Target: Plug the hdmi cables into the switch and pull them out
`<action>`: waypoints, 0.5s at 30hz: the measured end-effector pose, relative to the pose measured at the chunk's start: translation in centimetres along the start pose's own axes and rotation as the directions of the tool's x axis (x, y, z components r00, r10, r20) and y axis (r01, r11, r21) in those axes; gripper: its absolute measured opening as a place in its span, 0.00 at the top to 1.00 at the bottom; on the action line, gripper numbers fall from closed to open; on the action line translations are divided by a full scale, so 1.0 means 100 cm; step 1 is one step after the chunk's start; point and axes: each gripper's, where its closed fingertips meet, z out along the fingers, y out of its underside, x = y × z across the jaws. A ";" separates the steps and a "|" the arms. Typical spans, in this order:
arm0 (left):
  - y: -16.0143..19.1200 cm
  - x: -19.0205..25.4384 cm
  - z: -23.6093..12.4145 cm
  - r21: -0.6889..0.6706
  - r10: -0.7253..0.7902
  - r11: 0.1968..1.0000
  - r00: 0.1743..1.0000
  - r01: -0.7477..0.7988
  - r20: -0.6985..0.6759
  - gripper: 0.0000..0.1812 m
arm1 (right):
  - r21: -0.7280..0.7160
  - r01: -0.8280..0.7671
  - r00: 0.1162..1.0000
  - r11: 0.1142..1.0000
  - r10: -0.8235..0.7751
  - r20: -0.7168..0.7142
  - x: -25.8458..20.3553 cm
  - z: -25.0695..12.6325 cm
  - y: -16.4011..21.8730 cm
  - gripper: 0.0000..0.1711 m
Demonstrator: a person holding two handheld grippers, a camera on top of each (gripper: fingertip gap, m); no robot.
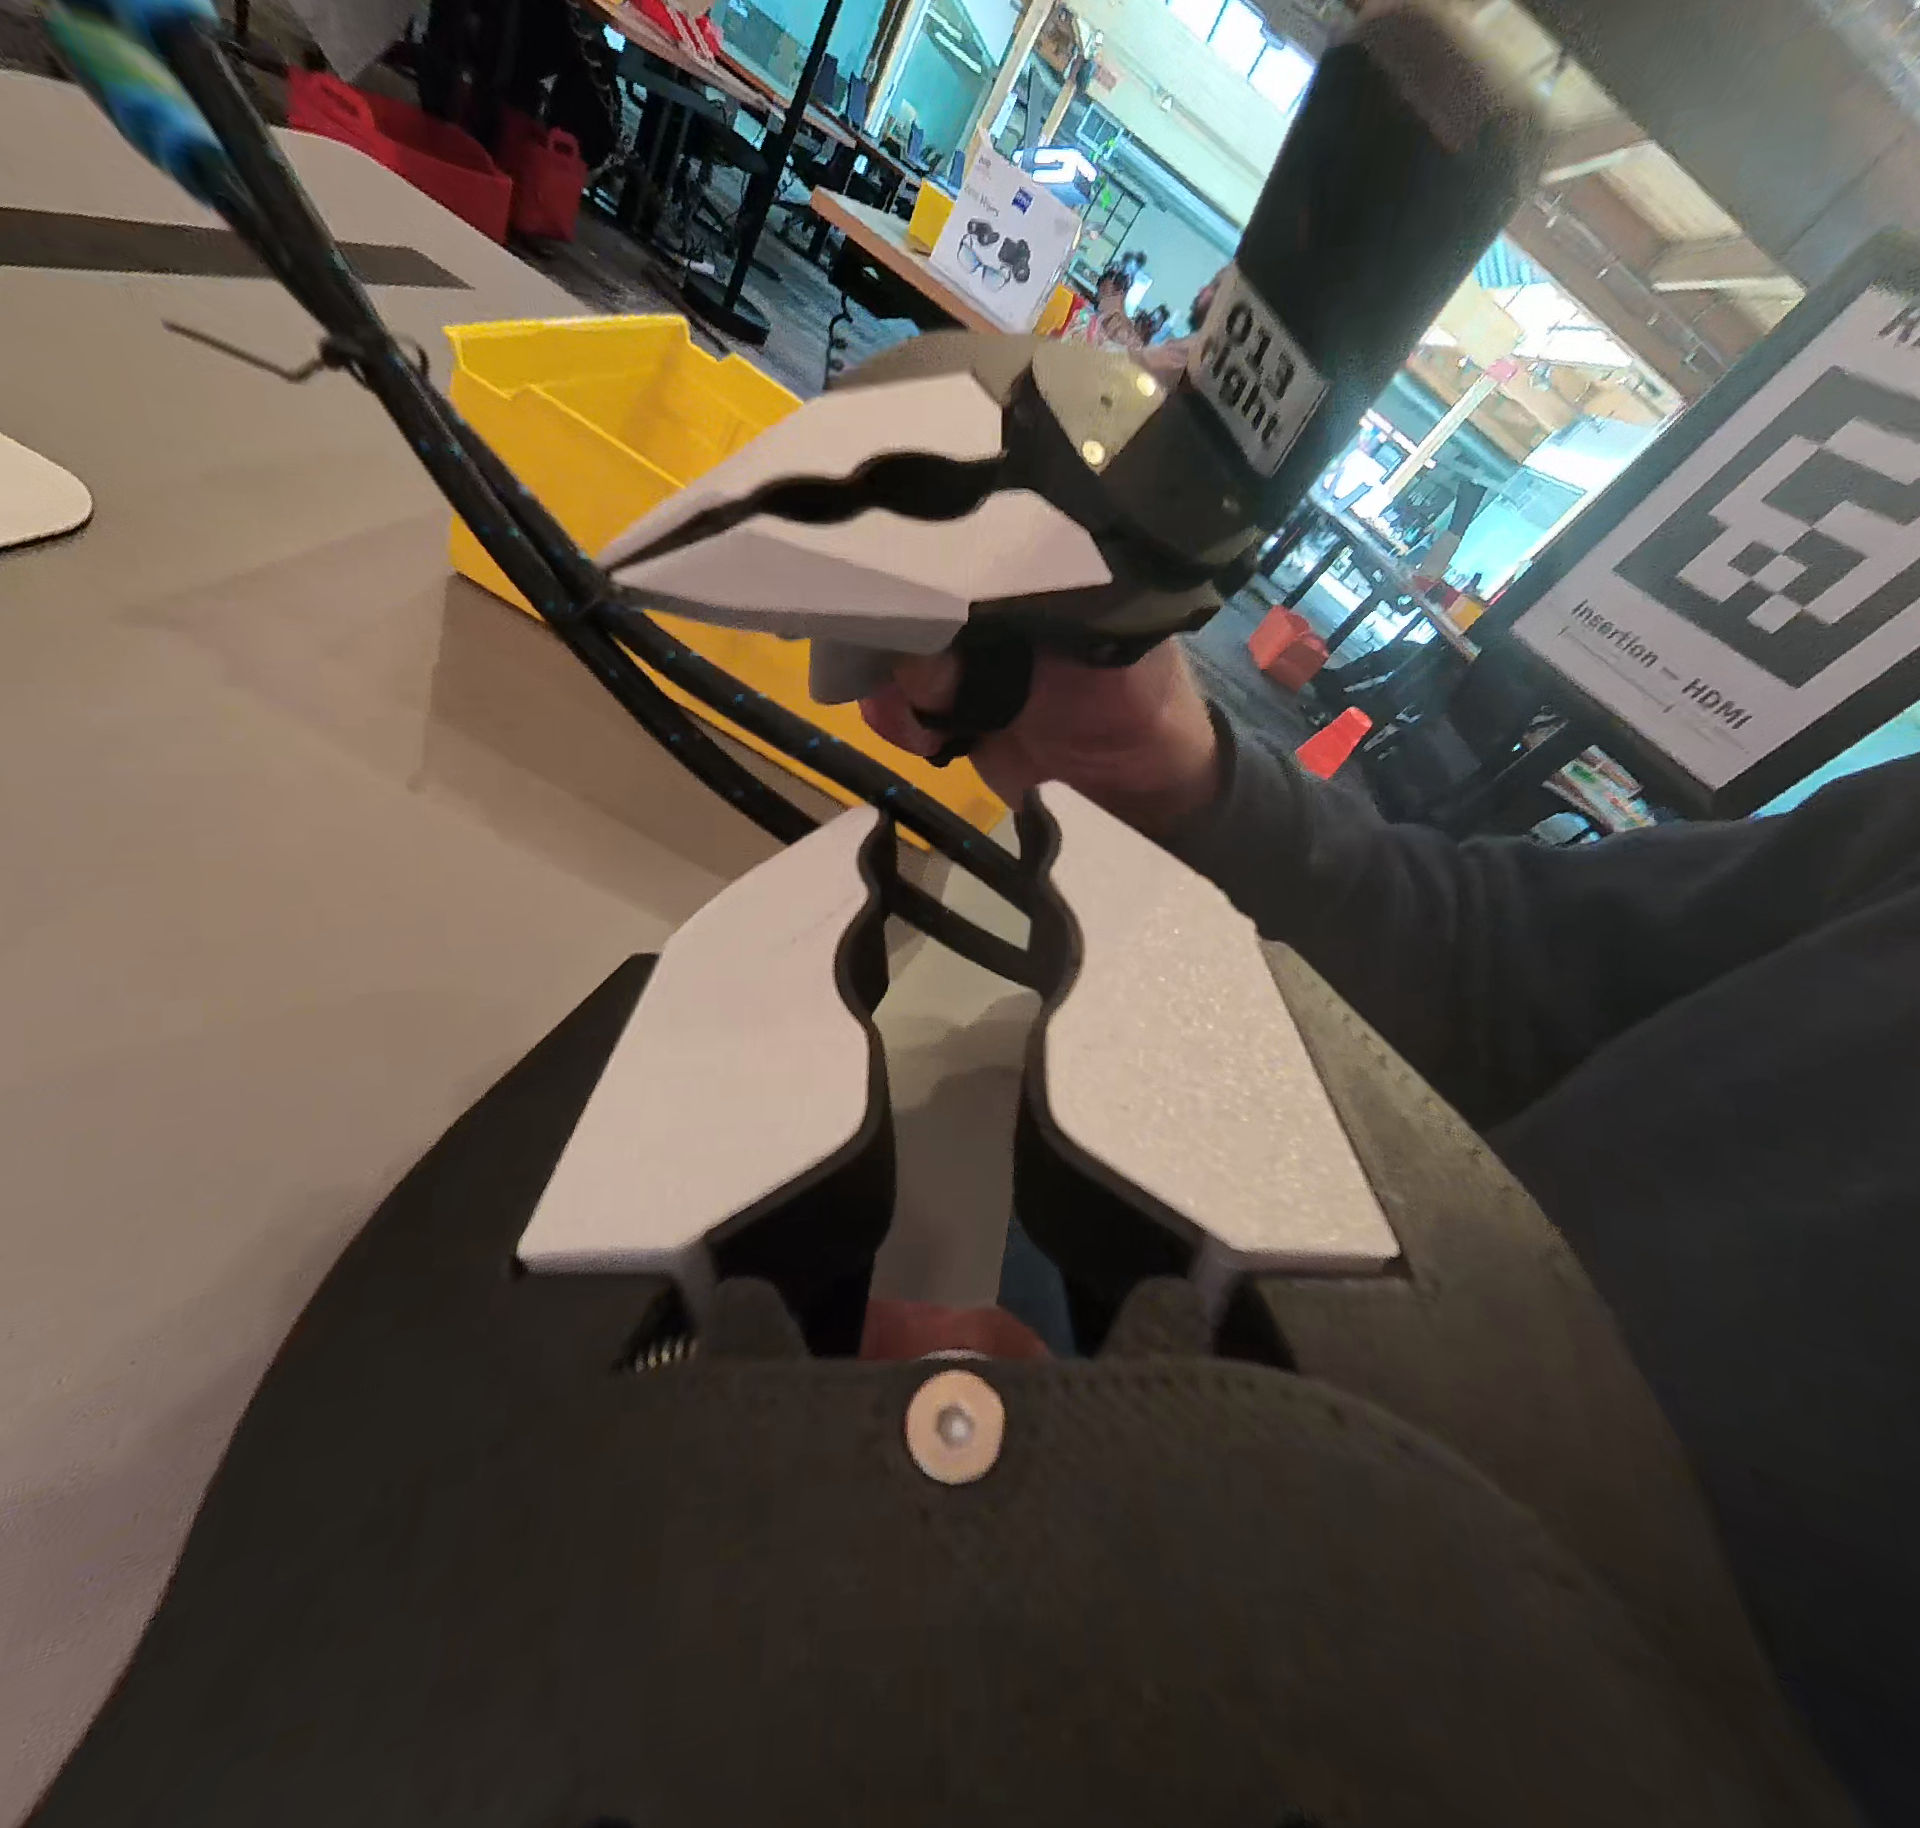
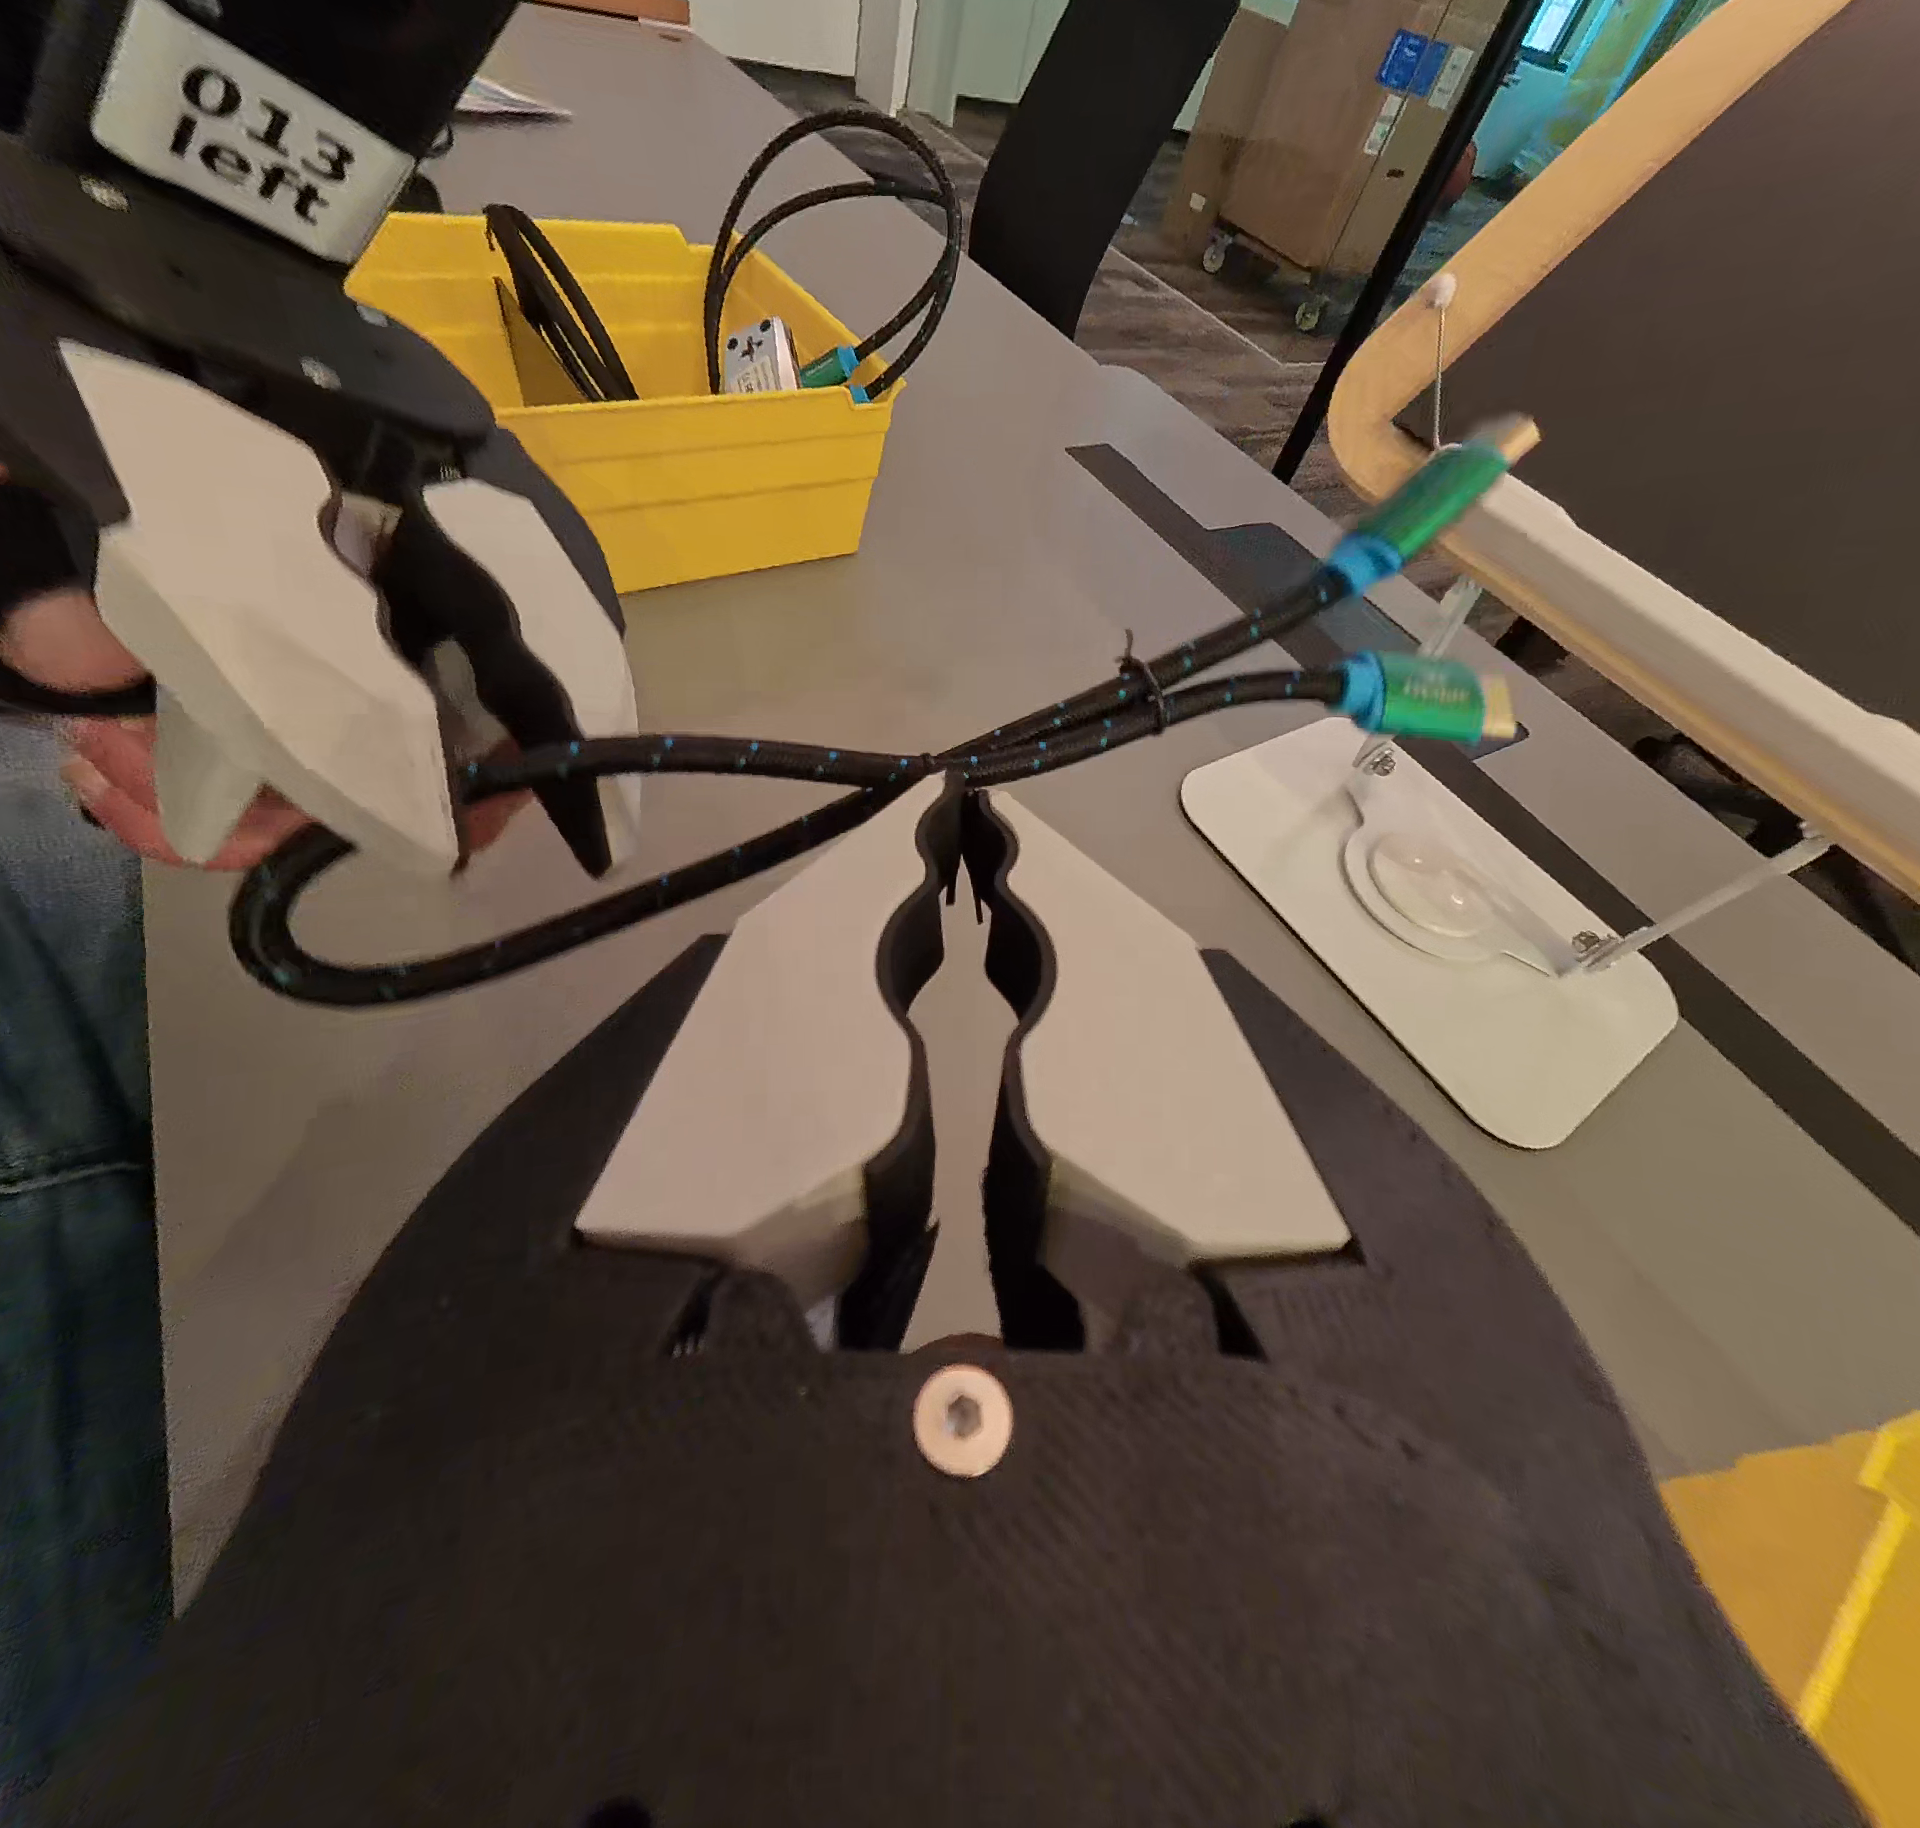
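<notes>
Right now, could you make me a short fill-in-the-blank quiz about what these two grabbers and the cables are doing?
1. The bin on the table is coloured ____.
2. The cables end in plugs with ____ shells.
3. The right gripper is pinching the ____.
4. The number of plugs hanging free in the air is ____.

Missing words: yellow; green; cables; two

We cannot find the switch in either view. In the left wrist view the green plugs [image 1: 114,33] are blurred and cut by the top edge. The cable [image 2: 727,755] disappears inside the left gripper [image 2: 499,739], so we cannot see how the pads hold it. The small box [image 2: 758,355] in the yellow bin [image 2: 675,490] is too small to identify. A second yellow bin [image 2: 1808,1612] is cut by the right edge.
</notes>
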 end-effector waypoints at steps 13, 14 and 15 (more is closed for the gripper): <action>-0.011 -0.005 -0.009 0.058 -0.055 0.997 0.998 0.055 0.000 0.88 | -0.050 0.055 0.998 0.997 -0.057 -0.027 0.002 0.001 0.006 1.00; -0.008 -0.007 -0.010 0.053 -0.055 0.997 0.998 0.054 0.009 0.87 | -0.056 0.055 0.998 0.997 -0.057 -0.032 0.002 0.001 0.007 1.00; -0.006 -0.005 -0.011 0.055 -0.052 0.997 0.999 0.052 0.004 0.85 | -0.058 0.051 0.998 0.997 -0.053 -0.038 0.003 0.002 0.008 1.00</action>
